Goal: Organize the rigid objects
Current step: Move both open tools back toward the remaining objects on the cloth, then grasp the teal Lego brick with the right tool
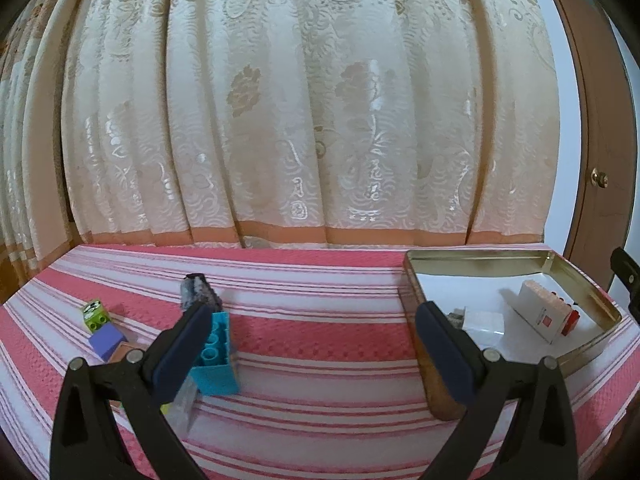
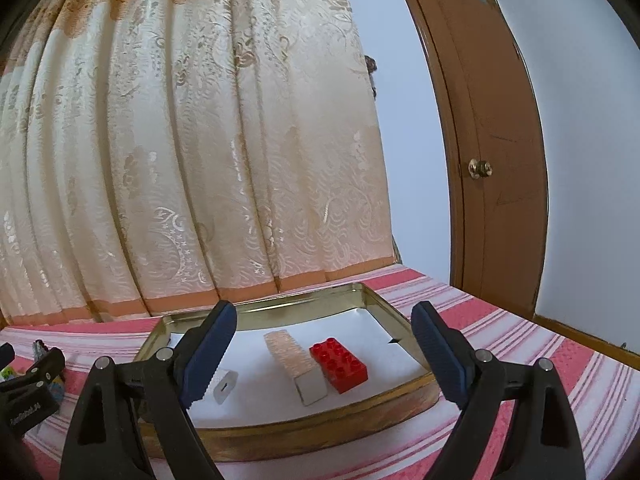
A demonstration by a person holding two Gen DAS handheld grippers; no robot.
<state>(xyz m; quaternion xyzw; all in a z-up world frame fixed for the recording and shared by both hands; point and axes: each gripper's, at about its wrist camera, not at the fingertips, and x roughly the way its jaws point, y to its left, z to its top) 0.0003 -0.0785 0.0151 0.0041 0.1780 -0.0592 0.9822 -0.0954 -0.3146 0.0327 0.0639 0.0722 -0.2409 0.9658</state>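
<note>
Shiny gold metal tin [image 2: 304, 314], glossy red plastic brick [image 2: 339, 362], woven striped cloth [image 1: 320, 312], satiny patterned curtain [image 1: 280, 100].

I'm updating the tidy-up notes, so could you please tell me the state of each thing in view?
Left tongs: open, empty.
Right tongs: open, empty.
Metal tin: lidless, on the striped cloth.
Red brick: in the tin, studs up.
Blue brick: on the cloth outside the tin, tipped on its side.
Green brick: on the cloth outside the tin.
Door: shut.
</note>
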